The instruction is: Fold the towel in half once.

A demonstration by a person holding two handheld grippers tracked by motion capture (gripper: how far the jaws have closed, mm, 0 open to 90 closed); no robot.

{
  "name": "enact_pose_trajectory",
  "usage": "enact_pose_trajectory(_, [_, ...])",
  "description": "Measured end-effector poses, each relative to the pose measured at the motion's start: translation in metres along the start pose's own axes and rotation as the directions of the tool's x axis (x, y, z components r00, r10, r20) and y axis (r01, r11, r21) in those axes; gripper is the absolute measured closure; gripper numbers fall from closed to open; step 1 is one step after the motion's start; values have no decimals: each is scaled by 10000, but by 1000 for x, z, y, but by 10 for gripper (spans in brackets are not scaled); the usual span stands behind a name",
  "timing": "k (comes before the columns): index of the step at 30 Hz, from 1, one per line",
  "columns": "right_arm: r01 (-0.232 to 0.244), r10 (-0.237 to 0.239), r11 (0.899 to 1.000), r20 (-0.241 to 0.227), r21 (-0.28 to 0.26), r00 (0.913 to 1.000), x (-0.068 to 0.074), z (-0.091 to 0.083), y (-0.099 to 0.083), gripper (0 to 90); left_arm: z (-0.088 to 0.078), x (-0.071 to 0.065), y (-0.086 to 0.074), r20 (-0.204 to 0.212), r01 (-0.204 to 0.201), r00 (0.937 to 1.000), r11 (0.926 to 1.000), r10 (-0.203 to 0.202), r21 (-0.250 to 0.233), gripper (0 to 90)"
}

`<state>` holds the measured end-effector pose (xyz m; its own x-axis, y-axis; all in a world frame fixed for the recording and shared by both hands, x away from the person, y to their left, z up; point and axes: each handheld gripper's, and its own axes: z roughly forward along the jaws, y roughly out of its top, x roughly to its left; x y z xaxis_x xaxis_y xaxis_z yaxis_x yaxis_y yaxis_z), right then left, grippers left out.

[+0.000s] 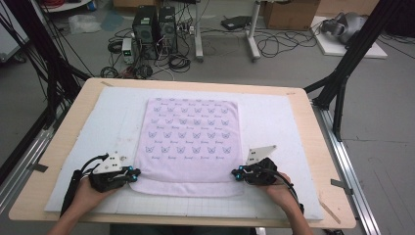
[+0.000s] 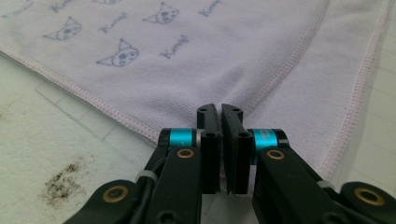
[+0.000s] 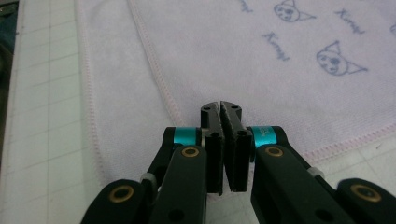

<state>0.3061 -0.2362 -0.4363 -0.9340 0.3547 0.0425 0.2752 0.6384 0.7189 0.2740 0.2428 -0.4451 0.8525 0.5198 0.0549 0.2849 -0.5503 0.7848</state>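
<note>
A lilac towel printed with small cat faces lies flat on the white mat. My left gripper sits at the towel's near left corner. In the left gripper view its jaws are shut and the towel puckers into folds that run out from the tips. My right gripper sits at the near right corner. Its jaws are shut where the hem of the towel meets the tips; the cloth there lies nearly smooth.
The mat covers most of the wooden table. A dark stain marks the mat beside the left gripper. Black frame posts stand at both sides of the table. Computers and cables lie on the floor beyond the far edge.
</note>
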Motion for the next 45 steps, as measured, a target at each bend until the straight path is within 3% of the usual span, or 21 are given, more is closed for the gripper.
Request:
enact_pose_trajectory(4, [-44,45,9988,17,-487,10000,0,-10,4,885,-8,0,3,-86,153,9998,9992,-156,-371,866])
enact_pose_trajectory(10, [150,-146,9958,46,-899,9999,7,-27,12,889,-24,-3,13,-183,74,9998,9970,-88,-771,864])
enact_pose_trajectory(15, [291,-301,9925,-69,-1189,9995,19,-40,12,890,-35,-12,11,-80,27,10000,9963,-33,-859,865])
enact_pose_trajectory(19, [429,-466,9940,-352,-1010,9983,31,-42,3,887,-36,-26,2,353,-225,9991,9982,245,-556,856])
enact_pose_trajectory(20, [420,-458,9957,-444,-831,9980,32,-39,1,884,-34,-28,1,400,-241,9989,9989,258,-408,829])
enact_pose_trajectory(21, [371,-400,9975,-497,-595,9980,33,-36,-2,820,-32,-28,0,384,-306,9988,9991,317,-278,766])
enact_pose_trajectory(23, [231,-267,9981,-617,-580,9977,32,-29,-5,770,-28,-27,-1,433,-138,9990,9996,148,-248,669])
enact_pose_trajectory(24, [231,-268,9980,-645,-586,9976,32,-26,-5,753,-25,-25,-1,478,-76,9988,9998,85,-198,666])
enact_pose_trajectory(26, [286,-312,9990,-755,-351,9967,32,-15,-4,734,-20,-23,-1,670,-39,9977,10000,42,-41,684])
enact_pose_trajectory(29, [513,-508,9987,-805,45,9955,31,-4,-4,738,-13,-25,-3,888,-276,9957,9992,250,288,779])
enact_pose_trajectory(31, [546,-522,9982,-898,247,9946,32,0,-5,786,-12,-26,-5,855,-441,9955,9987,416,269,855])
enact_pose_trajectory(32, [513,-484,9983,-923,292,9945,32,1,-5,824,-12,-26,-5,873,-282,9958,9993,261,233,867])
enact_pose_trajectory(33, [511,-482,9983,-975,278,9941,32,1,-5,873,-12,-25,-5,867,-270,9959,9994,250,218,873])
enact_pose_trajectory(37, [565,-541,9982,-1095,190,9925,31,-2,-5,893,-18,-26,-4,738,-282,9969,9996,277,69,881])
enact_pose_trajectory(41, [442,-487,9982,-1158,-409,9921,34,-16,-3,895,-29,-28,0,704,-212,9972,9990,240,-401,882])
enact_pose_trajectory(45, [430,-444,9990,-1294,-141,9906,33,-14,-6,894,-23,-29,-5,825,-182,9964,9997,192,-139,879])
